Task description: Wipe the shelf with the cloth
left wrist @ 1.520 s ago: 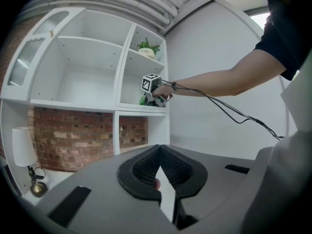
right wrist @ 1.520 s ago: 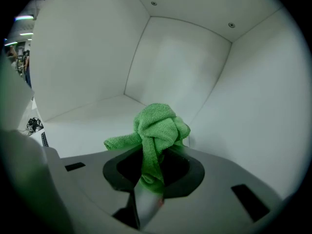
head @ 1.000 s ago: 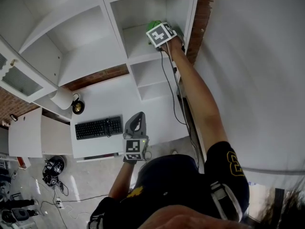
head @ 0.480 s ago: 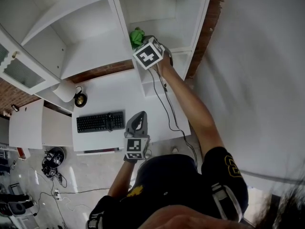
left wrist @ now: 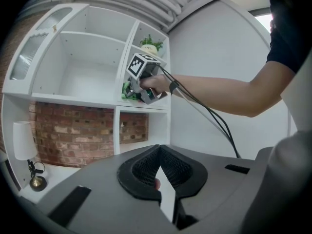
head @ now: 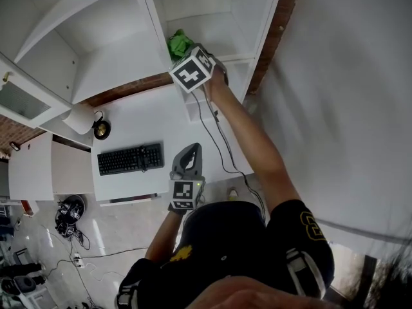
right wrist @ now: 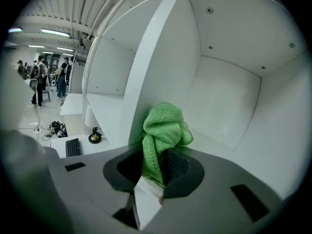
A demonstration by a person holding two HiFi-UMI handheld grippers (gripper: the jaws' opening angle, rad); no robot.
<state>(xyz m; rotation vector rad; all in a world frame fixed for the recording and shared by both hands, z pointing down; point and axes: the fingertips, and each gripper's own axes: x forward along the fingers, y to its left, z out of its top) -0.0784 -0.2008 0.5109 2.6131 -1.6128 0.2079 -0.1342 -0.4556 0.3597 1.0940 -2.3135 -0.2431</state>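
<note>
Green cloth (right wrist: 163, 130) is pinched in our right tongs (right wrist: 155, 174) at the near edge of the white shelf (head: 215, 37). Our left tongs (left wrist: 157, 175), closed and empty, hang low. We judge flat, overlapping strokes into the corners best.

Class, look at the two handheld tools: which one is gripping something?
The right tool, up at the white shelf unit, is shut on a green cloth. The left tool, held low, has jaws together, nothing between.
</note>
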